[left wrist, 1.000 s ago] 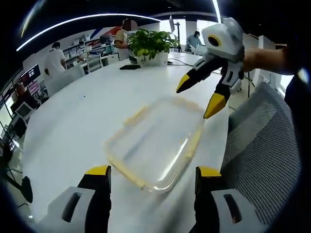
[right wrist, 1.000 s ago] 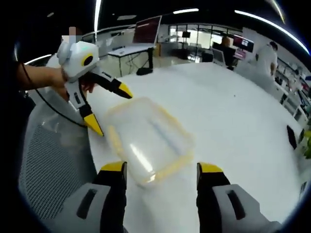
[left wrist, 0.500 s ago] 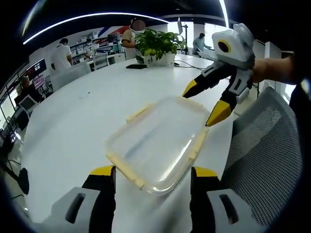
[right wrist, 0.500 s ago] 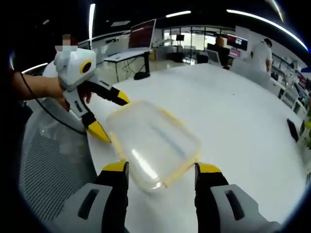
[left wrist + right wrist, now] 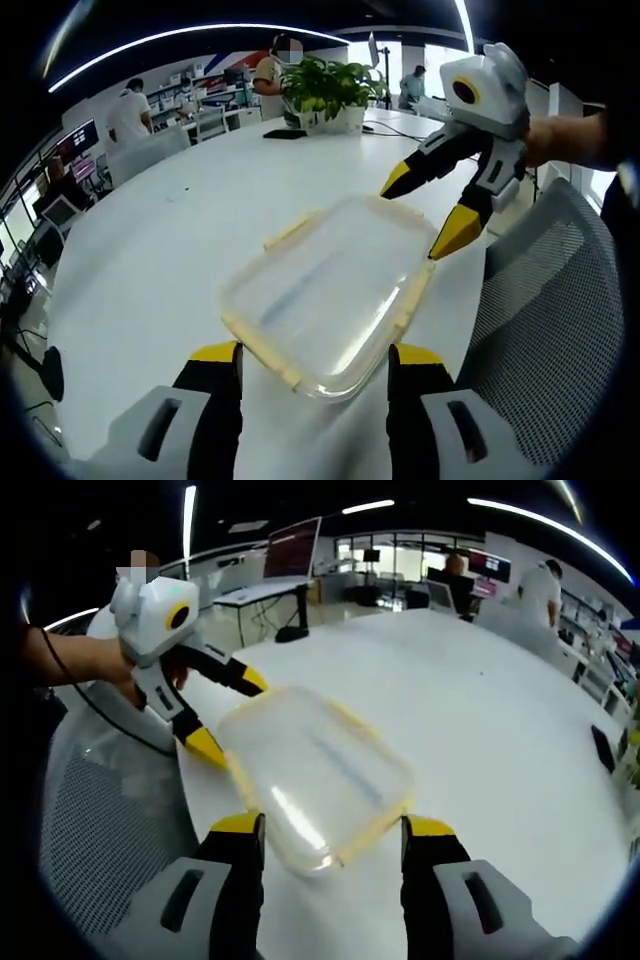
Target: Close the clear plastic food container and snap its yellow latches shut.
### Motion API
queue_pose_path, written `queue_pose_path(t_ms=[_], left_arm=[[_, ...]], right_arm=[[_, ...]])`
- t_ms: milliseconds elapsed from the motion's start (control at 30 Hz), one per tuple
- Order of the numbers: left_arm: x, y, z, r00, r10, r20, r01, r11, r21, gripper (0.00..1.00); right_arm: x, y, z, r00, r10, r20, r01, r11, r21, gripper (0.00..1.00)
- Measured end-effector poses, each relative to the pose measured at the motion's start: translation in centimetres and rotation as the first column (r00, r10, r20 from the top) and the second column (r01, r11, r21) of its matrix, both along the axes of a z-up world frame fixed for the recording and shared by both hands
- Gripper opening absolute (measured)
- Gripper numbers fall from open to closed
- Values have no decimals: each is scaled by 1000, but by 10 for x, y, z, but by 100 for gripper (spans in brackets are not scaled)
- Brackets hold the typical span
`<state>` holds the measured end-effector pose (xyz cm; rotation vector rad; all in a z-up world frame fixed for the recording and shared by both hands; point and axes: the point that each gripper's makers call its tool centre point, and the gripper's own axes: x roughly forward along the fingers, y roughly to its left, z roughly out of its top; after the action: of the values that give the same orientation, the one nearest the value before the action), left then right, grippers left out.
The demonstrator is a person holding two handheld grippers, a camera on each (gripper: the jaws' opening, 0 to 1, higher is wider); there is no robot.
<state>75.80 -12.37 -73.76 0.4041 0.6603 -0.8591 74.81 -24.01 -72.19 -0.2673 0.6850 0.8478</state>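
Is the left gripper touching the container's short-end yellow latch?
Cannot tell. In the right gripper view, the left gripper straddles the container end, one tip at the latch.

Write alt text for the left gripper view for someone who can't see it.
A clear plastic food container with yellow latches sits lidded on a white table, between the open left gripper and the open right gripper at its far end. A potted plant stands behind.

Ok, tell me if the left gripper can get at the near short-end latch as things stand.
Probably yes: the left gripper is open, its jaws straddling the container's near end, with nothing between them and the yellow latch.
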Motion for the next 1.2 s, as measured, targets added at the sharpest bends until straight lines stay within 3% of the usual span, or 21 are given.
queue_pose_path(t_ms=[500, 1200], left_arm=[[16, 0, -1, 1000, 4, -6, -4, 1000, 10, 53], [52, -3, -2, 1000, 3, -17, -3, 1000, 16, 53]], right_arm=[[15, 0, -1, 1000, -10, -4, 10, 1000, -5, 52], [51, -2, -1, 1000, -17, -11, 17, 1000, -19, 52]])
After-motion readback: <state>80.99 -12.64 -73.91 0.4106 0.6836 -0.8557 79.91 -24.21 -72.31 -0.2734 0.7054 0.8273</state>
